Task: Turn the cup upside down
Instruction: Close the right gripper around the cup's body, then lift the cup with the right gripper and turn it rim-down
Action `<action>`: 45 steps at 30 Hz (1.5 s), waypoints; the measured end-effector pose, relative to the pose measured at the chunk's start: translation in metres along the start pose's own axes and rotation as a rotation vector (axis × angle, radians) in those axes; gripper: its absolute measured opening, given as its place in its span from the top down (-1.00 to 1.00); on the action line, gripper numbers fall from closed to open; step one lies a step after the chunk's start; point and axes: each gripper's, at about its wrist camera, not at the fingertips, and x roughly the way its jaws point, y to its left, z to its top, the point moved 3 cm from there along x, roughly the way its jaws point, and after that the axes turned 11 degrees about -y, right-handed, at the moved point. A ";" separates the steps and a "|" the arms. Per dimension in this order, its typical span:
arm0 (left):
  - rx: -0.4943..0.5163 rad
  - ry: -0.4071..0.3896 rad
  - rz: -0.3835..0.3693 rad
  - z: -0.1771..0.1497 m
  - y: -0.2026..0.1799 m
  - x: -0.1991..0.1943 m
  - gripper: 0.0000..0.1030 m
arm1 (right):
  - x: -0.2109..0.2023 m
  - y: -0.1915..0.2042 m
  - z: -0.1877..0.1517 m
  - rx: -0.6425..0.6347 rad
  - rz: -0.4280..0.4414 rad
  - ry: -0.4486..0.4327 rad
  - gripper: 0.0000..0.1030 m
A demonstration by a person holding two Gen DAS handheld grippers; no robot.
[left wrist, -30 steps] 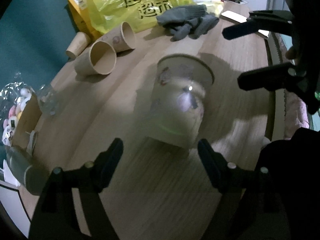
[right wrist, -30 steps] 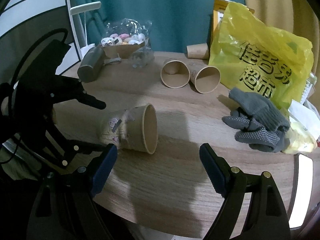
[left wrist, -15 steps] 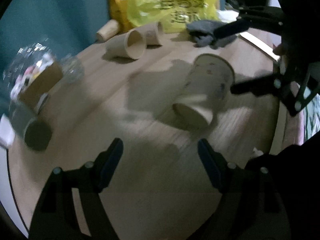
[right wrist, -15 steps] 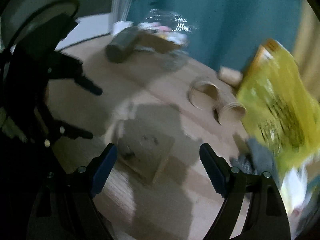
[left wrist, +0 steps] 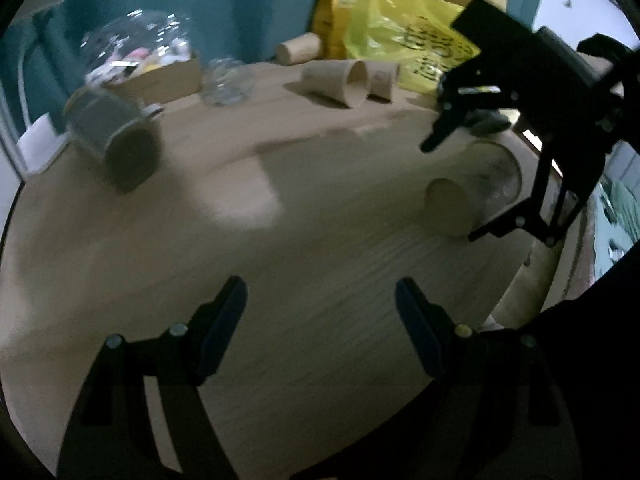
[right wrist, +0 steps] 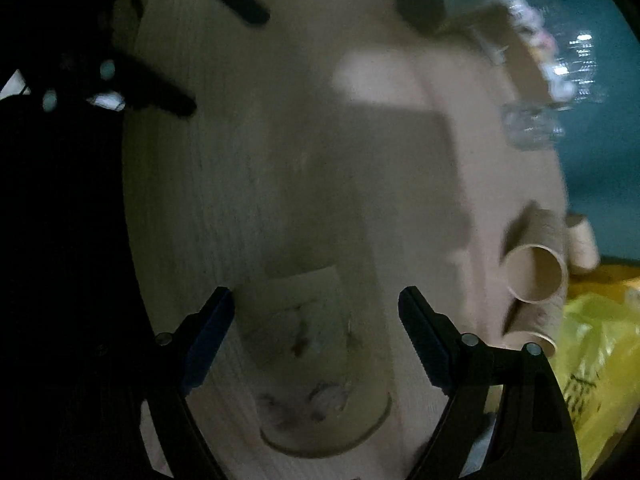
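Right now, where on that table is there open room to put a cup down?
The broad bare wood between the dark cylinder, the printed cup and the left gripper. The far edge is crowded: brown cups, yellow bag, glass jar.

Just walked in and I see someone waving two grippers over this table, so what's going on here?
A person is working on a printed paper cup lying on its side on the wooden table. The right gripper brackets it with open fingers, apparently not gripping. The left gripper is open, empty and apart. Two brown cups lie farther back. The cup is not upside down yet.
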 end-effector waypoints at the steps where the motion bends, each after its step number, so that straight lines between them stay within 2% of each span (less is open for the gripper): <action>1: -0.011 -0.001 0.004 -0.003 0.005 -0.002 -0.52 | 0.003 -0.001 0.001 -0.005 0.013 0.015 -0.63; 2: -0.019 -0.002 0.006 -0.005 0.009 -0.003 -0.52 | 0.007 -0.003 0.002 -0.005 0.025 0.031 -0.46; 3: -0.026 -0.002 0.009 -0.007 0.012 -0.004 -0.52 | 0.012 -0.005 0.003 0.002 0.042 0.053 -0.13; 7: -0.051 -0.008 0.012 -0.013 0.026 -0.007 -0.52 | 0.017 -0.014 0.004 0.029 0.064 0.081 -0.14; 13: -0.061 -0.019 0.003 -0.011 0.031 -0.007 -0.52 | 0.005 -0.031 0.003 0.124 0.043 0.027 -0.13; 16: -0.069 -0.030 0.000 -0.008 0.033 -0.007 -0.52 | -0.012 -0.041 0.000 0.232 -0.003 -0.079 -0.13; 20: -0.092 -0.062 -0.014 0.000 0.033 -0.009 -0.52 | -0.042 -0.055 -0.012 0.461 -0.063 -0.307 -0.13; 22: -0.100 -0.082 -0.018 0.005 0.032 -0.011 -0.52 | -0.055 -0.060 -0.027 0.588 -0.143 -0.435 -0.13; 25: -0.093 -0.099 -0.008 0.012 0.030 -0.009 -0.52 | -0.071 -0.054 -0.034 0.708 -0.270 -0.587 -0.13; 28: -0.093 -0.112 -0.001 0.018 0.029 -0.007 -0.52 | -0.083 -0.043 -0.047 0.843 -0.351 -0.768 -0.14; 30: -0.103 -0.125 -0.004 0.022 0.029 -0.007 -0.52 | -0.082 -0.037 -0.054 0.907 -0.412 -0.833 -0.14; 33: -0.114 -0.139 0.011 0.026 0.029 -0.005 -0.52 | -0.078 -0.027 -0.059 0.966 -0.458 -0.907 -0.14; 37: -0.148 -0.148 0.013 0.026 0.030 -0.002 -0.52 | -0.071 -0.005 -0.057 0.944 -0.533 -0.943 -0.14; 45: -0.186 -0.159 0.054 0.019 0.026 0.006 -0.52 | -0.059 0.017 -0.066 0.913 -0.624 -0.960 -0.15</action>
